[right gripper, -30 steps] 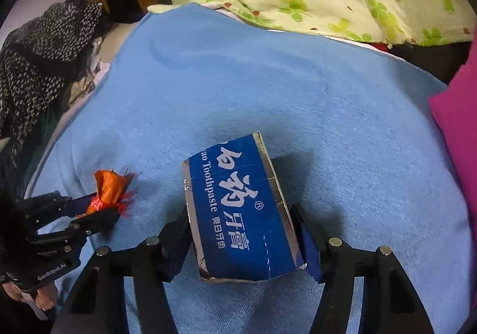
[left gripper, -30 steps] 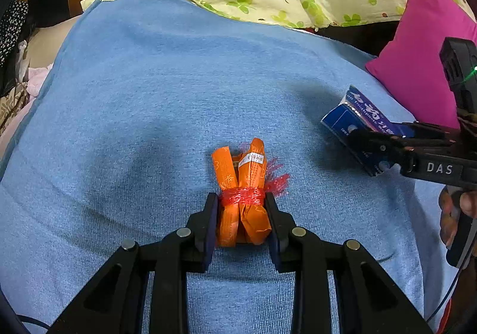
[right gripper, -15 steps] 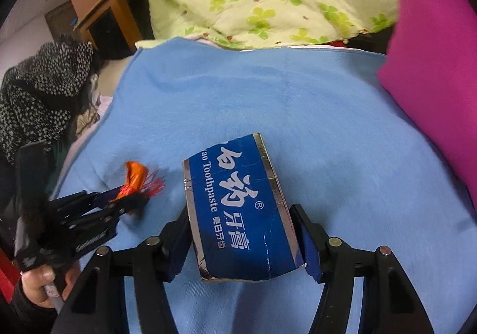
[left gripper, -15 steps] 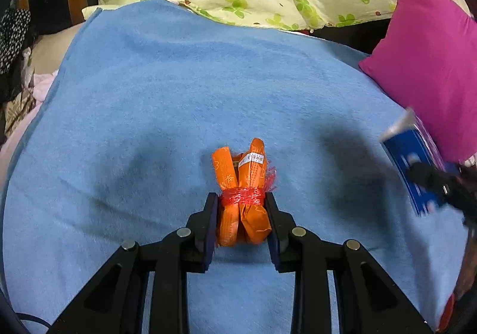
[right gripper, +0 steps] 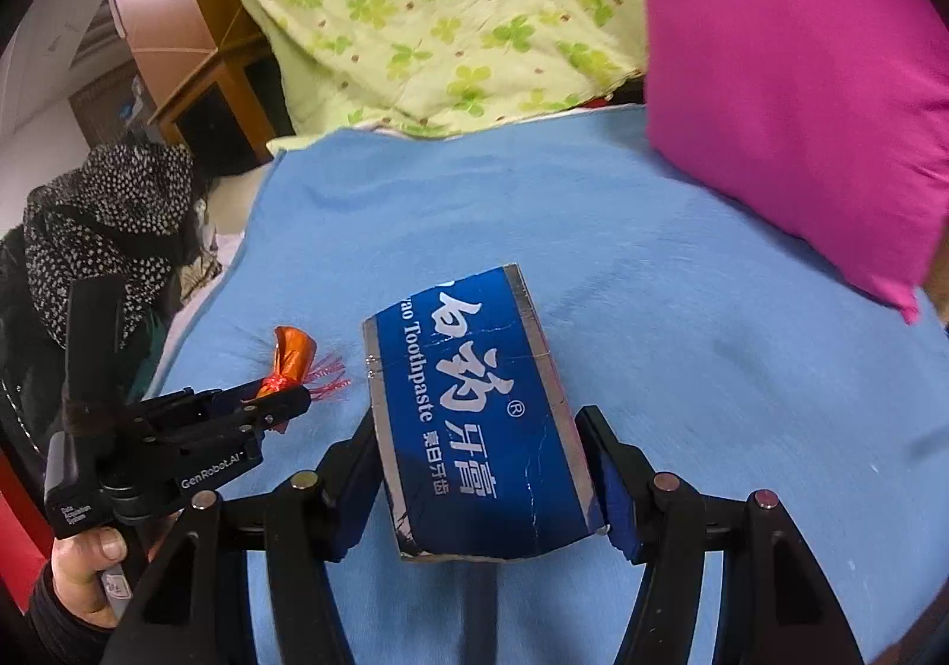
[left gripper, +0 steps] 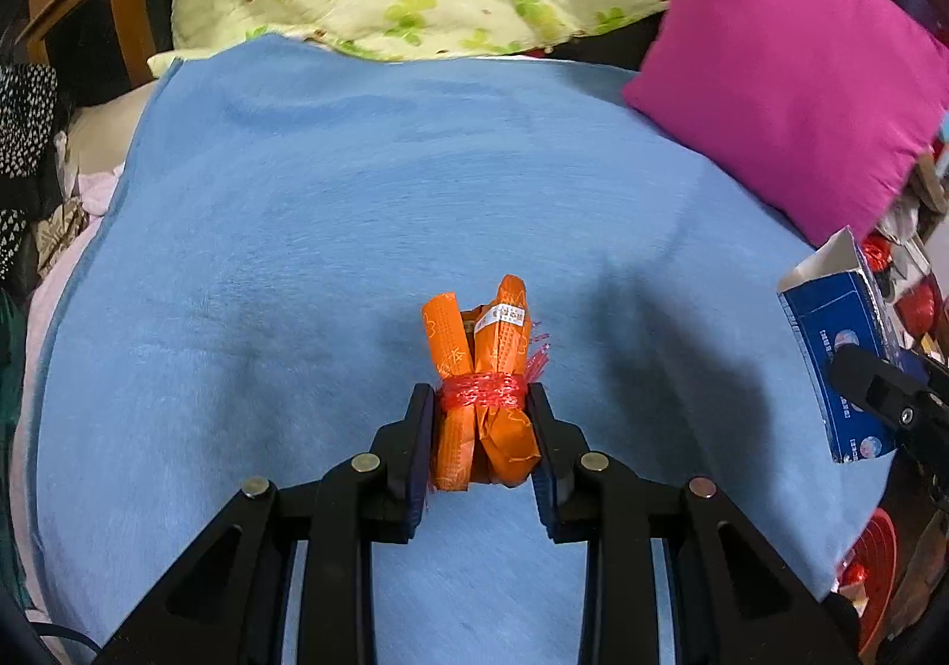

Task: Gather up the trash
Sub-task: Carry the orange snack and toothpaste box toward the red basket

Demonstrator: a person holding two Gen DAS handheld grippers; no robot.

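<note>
Left hand-held gripper [left gripper: 480,439] clamps orange bundle [left gripper: 483,368], right hand-held gripper [right gripper: 483,478] toothpaste box [right gripper: 474,416], magenta pillow [right gripper: 795,89] near.

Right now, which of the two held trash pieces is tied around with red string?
The orange wrapper bundle in the left gripper; red string cinches its middle. The blue toothpaste box in the right gripper is untied.

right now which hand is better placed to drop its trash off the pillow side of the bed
Right. Its gripper, shut on the toothpaste box, sits at the blanket's edge nearest the pink pillow; the left gripper holds the orange bundle mid-blanket.
</note>
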